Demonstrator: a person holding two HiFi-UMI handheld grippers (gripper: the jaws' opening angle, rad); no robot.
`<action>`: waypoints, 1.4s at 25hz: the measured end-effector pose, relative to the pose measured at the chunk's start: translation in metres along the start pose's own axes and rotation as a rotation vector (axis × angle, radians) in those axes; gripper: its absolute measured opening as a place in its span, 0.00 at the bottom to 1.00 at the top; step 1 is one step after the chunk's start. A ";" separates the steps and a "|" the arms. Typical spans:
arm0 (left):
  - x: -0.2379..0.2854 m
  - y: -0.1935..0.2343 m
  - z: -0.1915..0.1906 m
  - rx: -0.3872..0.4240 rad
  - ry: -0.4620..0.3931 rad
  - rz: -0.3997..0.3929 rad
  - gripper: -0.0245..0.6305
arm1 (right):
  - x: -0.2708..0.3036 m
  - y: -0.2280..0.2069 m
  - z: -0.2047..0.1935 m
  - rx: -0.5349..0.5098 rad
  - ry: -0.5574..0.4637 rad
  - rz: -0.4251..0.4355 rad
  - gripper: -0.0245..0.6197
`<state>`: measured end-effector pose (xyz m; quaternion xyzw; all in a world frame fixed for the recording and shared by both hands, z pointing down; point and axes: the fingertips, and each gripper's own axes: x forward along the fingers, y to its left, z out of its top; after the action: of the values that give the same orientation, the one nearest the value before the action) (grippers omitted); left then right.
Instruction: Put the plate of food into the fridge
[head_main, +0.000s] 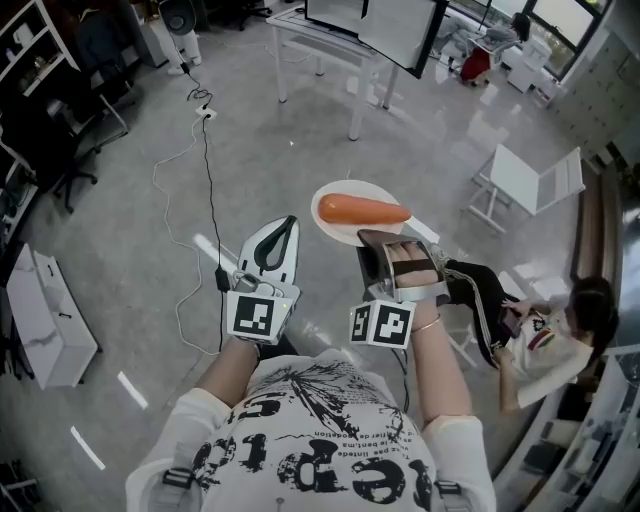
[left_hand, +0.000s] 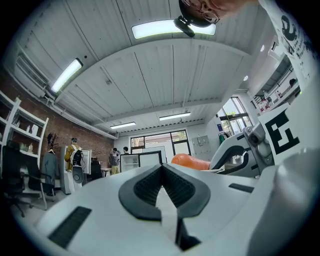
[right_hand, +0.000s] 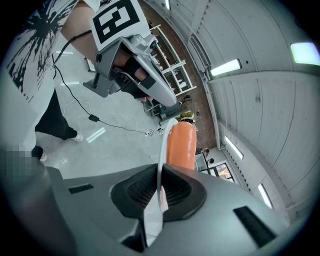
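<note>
Item 1 — right gripper (head_main: 385, 240): I am seeing its jaws clamping the near rim of the plate (head_main: 350, 190), which is jutting out ahead of the tips with no other support under it. The right gripper view is showing the rim edge-on between the pads.

Item 2 — left gripper (head_main: 285, 228): jaws are sitting together with nothing between them; it is hanging just beside the right gripper, apart from the plate.

Item 3, contents: the plate is carrying one carrot (head_main: 362, 210), lying across it just beyond the right gripper's tips. I am making out no other food on it. No fridge is showing near either tool; far ahead of the left gripper's jaws a pale cabinet with a dark-framed front is standing, and I cannot tell whether that is it.

Item 4, hazards, as I am judging them:
- The carrot is resting loose on a shallow plate. Any tilt while I am walking, or while passing it through a doorway, would be sending it rolling off the far edge.
- I am gripping on one thin rim only, so the weight is levering against the pads. A jolt could be letting the plate slip or sag.
- A cable (head_main: 205, 150) is trailing over the floor ahead of the left gripper, a likely snag for feet.
- The fridge door is needing the free left gripper. Opening it one-handed could be rocking the plate.
</note>
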<state>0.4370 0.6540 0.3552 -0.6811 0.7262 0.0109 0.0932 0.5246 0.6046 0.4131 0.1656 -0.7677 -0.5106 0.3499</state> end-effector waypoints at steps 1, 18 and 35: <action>0.004 0.008 -0.003 -0.007 0.005 0.001 0.05 | 0.008 -0.002 0.002 0.004 0.001 -0.001 0.07; 0.116 0.248 -0.040 -0.016 -0.010 -0.047 0.05 | 0.226 -0.055 0.102 0.065 0.048 0.001 0.07; 0.221 0.386 -0.102 -0.031 0.054 0.011 0.05 | 0.407 -0.093 0.136 0.070 0.011 0.106 0.07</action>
<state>0.0297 0.4495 0.3796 -0.6784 0.7319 0.0043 0.0631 0.1339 0.4073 0.4472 0.1396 -0.7908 -0.4634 0.3747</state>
